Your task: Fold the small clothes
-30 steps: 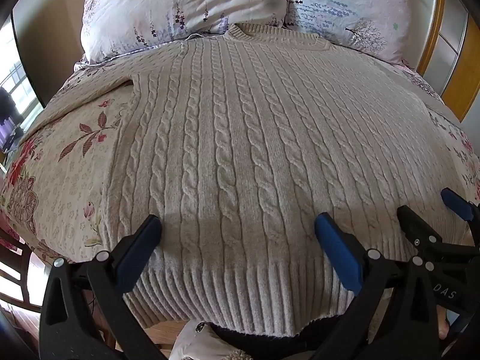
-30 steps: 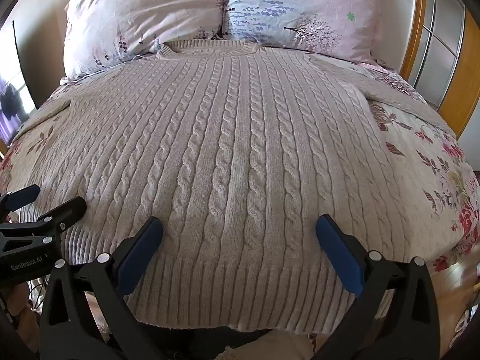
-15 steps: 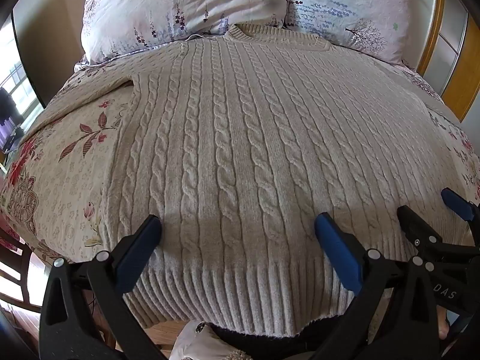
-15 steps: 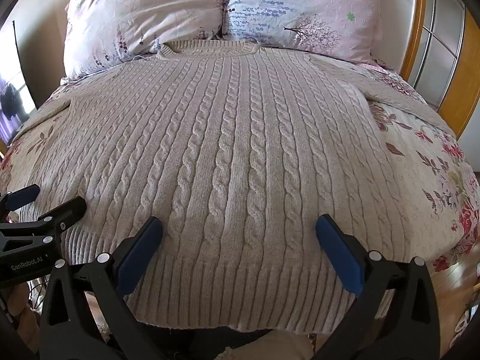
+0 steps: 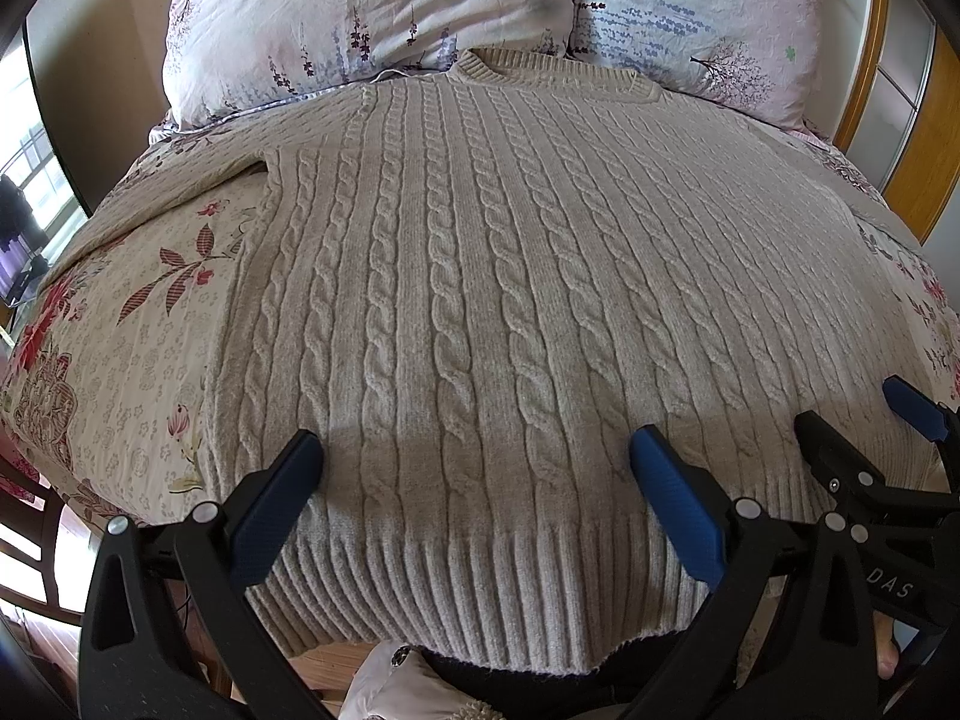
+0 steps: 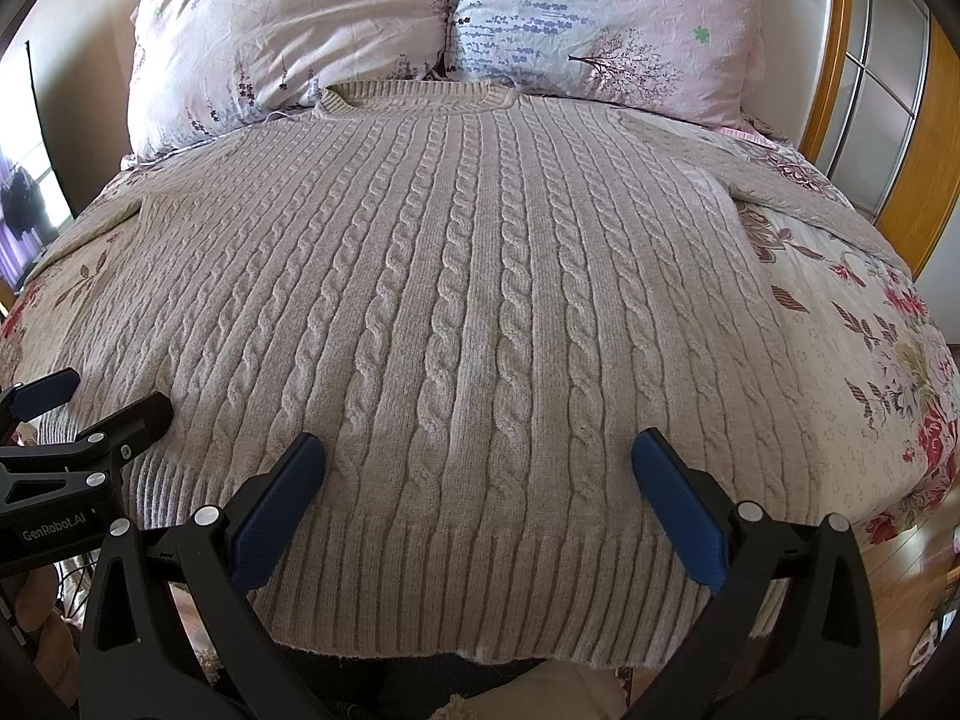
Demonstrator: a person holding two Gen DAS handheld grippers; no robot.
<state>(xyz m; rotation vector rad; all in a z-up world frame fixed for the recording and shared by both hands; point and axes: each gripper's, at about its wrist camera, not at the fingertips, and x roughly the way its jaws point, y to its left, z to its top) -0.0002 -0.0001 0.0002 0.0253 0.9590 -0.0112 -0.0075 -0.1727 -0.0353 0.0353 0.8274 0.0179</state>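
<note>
A beige cable-knit sweater (image 5: 480, 276) (image 6: 468, 276) lies flat on the bed, collar toward the pillows, ribbed hem at the near edge. Its sleeves spread out to both sides. My left gripper (image 5: 474, 450) hovers over the hem's left part, jaws wide open, nothing between them. My right gripper (image 6: 477, 450) hangs over the hem's right part, also open and empty. In the left wrist view the right gripper (image 5: 864, 414) shows at the right edge. The left gripper (image 6: 96, 396) shows at the left edge of the right wrist view.
Two floral pillows (image 5: 372, 12) (image 6: 606, 18) lean at the head of the bed. A flowered bedspread (image 5: 120, 336) (image 6: 870, 360) covers the mattress. A wooden-framed panel (image 6: 870, 90) stands at the right. A window (image 5: 24, 198) is at the left. Wooden floor (image 6: 900, 570) shows below the bed.
</note>
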